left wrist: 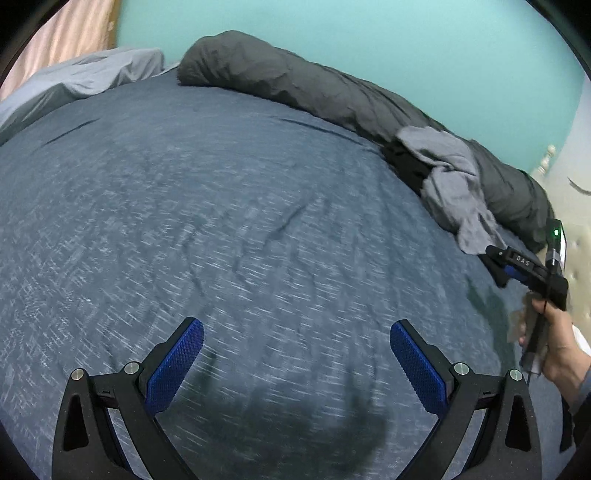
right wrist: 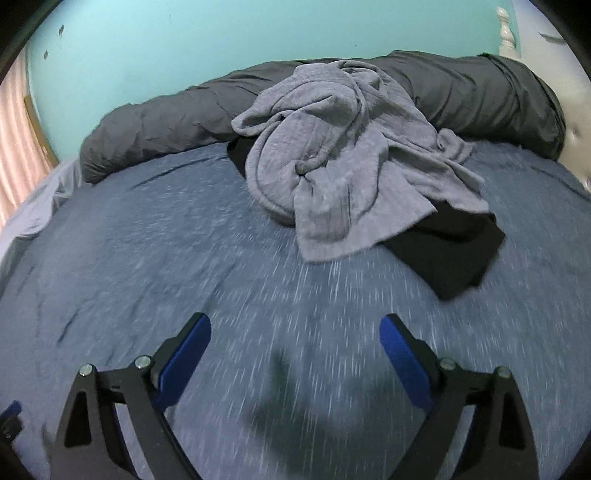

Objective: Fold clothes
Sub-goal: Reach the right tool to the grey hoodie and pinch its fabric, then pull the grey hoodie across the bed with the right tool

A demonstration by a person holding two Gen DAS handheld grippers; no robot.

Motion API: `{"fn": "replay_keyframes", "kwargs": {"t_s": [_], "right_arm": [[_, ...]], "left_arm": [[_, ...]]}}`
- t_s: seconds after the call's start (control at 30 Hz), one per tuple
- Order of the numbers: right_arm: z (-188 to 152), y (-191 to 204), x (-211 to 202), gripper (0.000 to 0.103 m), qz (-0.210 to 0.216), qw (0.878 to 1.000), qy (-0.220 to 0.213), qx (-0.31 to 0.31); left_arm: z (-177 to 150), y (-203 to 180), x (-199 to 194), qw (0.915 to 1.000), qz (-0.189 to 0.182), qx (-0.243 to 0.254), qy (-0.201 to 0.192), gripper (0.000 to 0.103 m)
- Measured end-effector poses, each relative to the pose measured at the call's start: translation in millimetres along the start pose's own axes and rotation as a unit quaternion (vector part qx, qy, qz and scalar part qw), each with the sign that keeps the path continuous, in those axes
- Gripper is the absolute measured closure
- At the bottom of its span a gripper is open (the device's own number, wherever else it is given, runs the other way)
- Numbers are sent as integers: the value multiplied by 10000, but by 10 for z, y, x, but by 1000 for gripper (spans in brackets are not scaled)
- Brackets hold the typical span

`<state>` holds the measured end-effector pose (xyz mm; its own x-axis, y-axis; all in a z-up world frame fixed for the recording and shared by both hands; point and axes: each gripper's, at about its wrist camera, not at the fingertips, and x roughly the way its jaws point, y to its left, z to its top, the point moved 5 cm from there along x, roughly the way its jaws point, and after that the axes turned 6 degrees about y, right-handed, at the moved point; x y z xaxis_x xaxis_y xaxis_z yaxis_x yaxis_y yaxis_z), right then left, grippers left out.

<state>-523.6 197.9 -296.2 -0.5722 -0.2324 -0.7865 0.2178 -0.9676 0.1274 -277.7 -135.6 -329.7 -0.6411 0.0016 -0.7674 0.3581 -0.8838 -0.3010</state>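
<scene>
A crumpled light grey garment (right wrist: 343, 158) lies in a heap on the blue bed cover (right wrist: 147, 258), on top of a black garment (right wrist: 450, 247). My right gripper (right wrist: 295, 332) hovers open over the cover, short of the heap, with nothing between its blue pads. In the left wrist view the same grey garment (left wrist: 450, 184) lies at the far right with the black garment (left wrist: 406, 162) beside it. My left gripper (left wrist: 295, 336) is open and empty above bare blue cover (left wrist: 221, 221). The right gripper's body (left wrist: 528, 269) shows there, held by a hand (left wrist: 554, 339).
A rolled dark grey duvet (right wrist: 461, 92) (left wrist: 295, 81) runs along the far side of the bed against a turquoise wall (right wrist: 184, 44). A pale blue pillow (left wrist: 85, 74) lies at the far left. A white bedpost (right wrist: 505, 29) and pink curtain (right wrist: 14, 147) stand at the edges.
</scene>
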Motion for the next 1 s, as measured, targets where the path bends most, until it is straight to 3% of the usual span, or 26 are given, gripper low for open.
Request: {"fn": "replay_keyframes", "kwargs": {"t_s": [0.3, 0.33, 0.47, 0.53, 0.63, 0.83, 1.0], "right_arm": [[508, -74, 620, 12, -508, 9986, -54, 98], [540, -62, 678, 24, -542, 9985, -27, 69], [679, 37, 896, 48, -619, 9977, 33, -284], [739, 39, 994, 72, -646, 9974, 142, -298], [751, 5, 1020, 97, -775, 9963, 217, -309], [622, 78, 635, 101, -587, 9961, -104, -646], [340, 310, 62, 101, -184, 9921, -217, -1220]], "left_arm": [[15, 160, 85, 9998, 114, -128, 38, 0], [13, 149, 87, 9999, 129, -99, 27, 0], [-11, 100, 90, 10000, 68, 29, 37, 0], [-20, 80, 98, 10000, 58, 55, 18, 0], [-25, 74, 97, 10000, 64, 59, 15, 0], [-21, 64, 44, 9999, 100, 46, 29, 0], [9, 24, -142, 9999, 40, 96, -121, 0]]}}
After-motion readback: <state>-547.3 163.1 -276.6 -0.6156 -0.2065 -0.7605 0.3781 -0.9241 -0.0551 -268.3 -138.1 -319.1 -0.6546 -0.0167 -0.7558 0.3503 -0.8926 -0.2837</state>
